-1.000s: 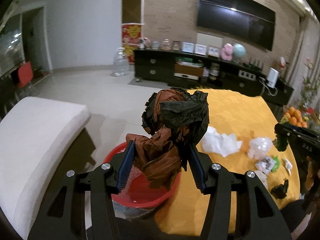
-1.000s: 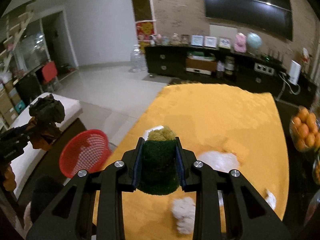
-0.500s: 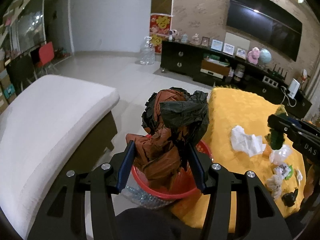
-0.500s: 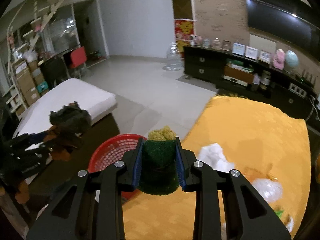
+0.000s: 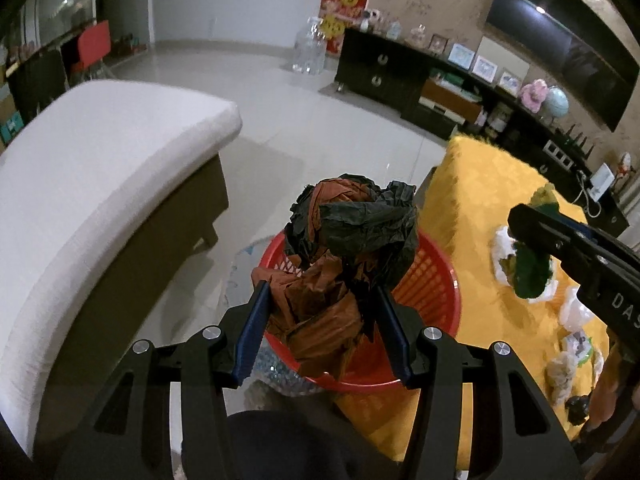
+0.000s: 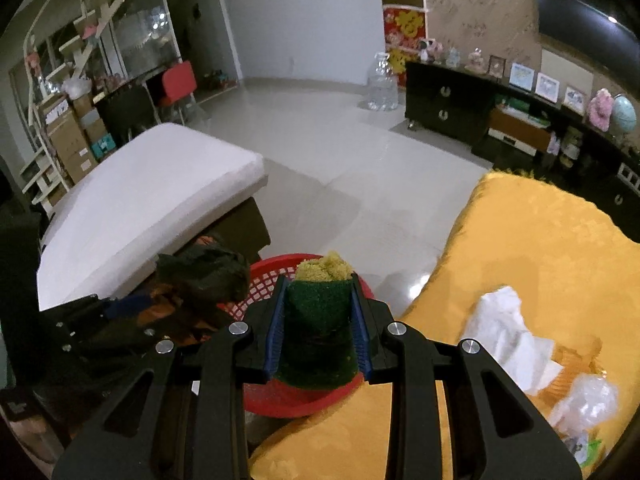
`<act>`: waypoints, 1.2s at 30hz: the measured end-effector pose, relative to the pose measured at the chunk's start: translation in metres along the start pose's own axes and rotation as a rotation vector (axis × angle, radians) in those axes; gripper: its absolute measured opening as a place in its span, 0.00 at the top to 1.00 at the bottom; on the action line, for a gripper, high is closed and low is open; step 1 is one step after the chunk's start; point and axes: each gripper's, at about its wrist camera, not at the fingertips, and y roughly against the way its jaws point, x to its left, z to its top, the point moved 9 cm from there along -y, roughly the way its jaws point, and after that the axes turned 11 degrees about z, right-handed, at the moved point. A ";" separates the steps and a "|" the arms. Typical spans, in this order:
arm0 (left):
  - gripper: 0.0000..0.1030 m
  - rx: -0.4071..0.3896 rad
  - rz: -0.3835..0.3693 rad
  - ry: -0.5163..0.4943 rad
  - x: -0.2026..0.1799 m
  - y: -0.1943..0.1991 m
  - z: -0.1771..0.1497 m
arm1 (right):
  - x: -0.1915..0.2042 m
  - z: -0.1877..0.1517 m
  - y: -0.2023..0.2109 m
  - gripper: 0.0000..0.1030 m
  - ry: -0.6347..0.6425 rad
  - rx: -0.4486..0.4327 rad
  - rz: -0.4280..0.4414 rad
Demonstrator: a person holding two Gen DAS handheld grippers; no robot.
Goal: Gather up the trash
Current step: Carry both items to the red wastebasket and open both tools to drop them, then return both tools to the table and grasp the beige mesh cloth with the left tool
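My left gripper (image 5: pixel 320 304) is shut on a crumpled black and orange bag (image 5: pixel 352 256) and holds it right above the red mesh basket (image 5: pixel 432 280). My right gripper (image 6: pixel 318 300) is shut on a folded green and yellow sponge (image 6: pixel 320 320) and holds it over the basket's (image 6: pixel 260 284) near rim. The right gripper also shows in the left wrist view (image 5: pixel 532 240), over the table. The left gripper shows in the right wrist view (image 6: pixel 160 304) with the bag (image 6: pixel 200 276).
The basket stands on the floor between a white cushioned bench (image 5: pixel 92 184) and a table with a yellow cloth (image 6: pixel 540 248). White tissue (image 6: pixel 500 332), a clear plastic wad (image 6: pixel 584 400) and other scraps (image 5: pixel 576 364) lie on the table. A dark TV cabinet (image 6: pixel 460 108) stands at the back.
Both grippers have swung left from over the table to over the red basket, still holding the bag and the sponge.
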 end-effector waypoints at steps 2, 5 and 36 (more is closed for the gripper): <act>0.51 0.021 0.001 -0.003 0.000 -0.008 -0.004 | 0.000 -0.002 -0.010 0.72 0.002 0.018 0.003; 0.49 0.049 -0.007 -0.005 0.001 -0.017 -0.008 | 0.001 -0.007 -0.022 0.70 -0.003 0.041 0.019; 0.19 -0.148 0.054 -0.046 0.009 0.033 0.017 | -0.036 -0.019 0.057 0.26 -0.057 -0.117 -0.114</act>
